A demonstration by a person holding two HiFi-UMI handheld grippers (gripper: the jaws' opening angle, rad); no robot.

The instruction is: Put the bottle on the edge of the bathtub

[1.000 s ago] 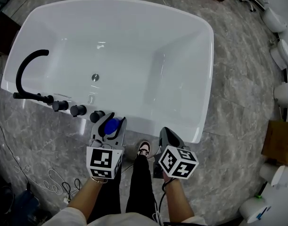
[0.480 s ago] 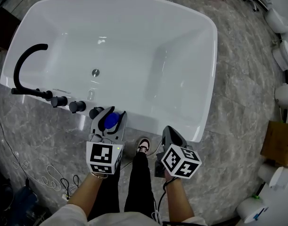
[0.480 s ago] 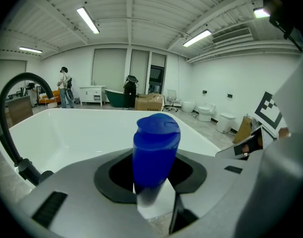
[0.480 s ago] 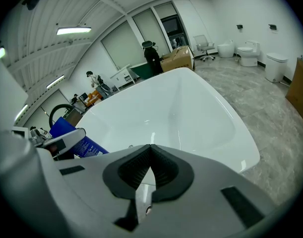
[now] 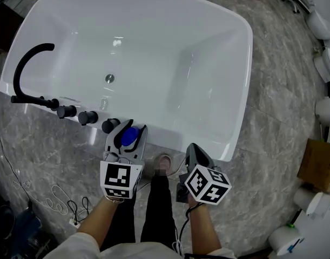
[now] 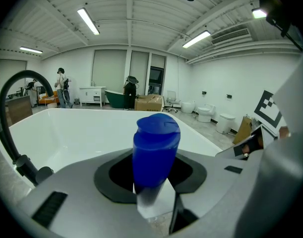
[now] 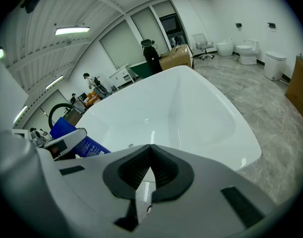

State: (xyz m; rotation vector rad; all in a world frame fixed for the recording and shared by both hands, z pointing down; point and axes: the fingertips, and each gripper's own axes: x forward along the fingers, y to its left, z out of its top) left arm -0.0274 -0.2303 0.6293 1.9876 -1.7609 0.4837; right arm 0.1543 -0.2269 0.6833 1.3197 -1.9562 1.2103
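Head view: the left gripper (image 5: 128,129) reaches over the near rim of the tub (image 5: 244,96), just right of the three black knobs (image 5: 88,117); the bottle (image 5: 128,136) stands between its jaws, blue cap up, above that rim; whether its base touches the rim cannot be told; the right gripper (image 5: 193,151) hangs to the right, short of the rim and over the grey floor (image 5: 278,117), apart from the bottle; a black faucet (image 5: 23,74) arches at the tub's left end.

Left gripper view: the jaws are clamped on the bottle (image 6: 155,152), the pads pressing its clear lower body on both sides; the blue cap rises upright above them; the white tub (image 6: 67,133) spreads behind, the faucet (image 6: 5,113) at the left edge.

Right gripper view: the jaws are together, pad against pad, with nothing between them; the bottle (image 7: 74,140) shows at the far left, tilted in this view, well clear of these jaws; the tub (image 7: 191,113) lies ahead.
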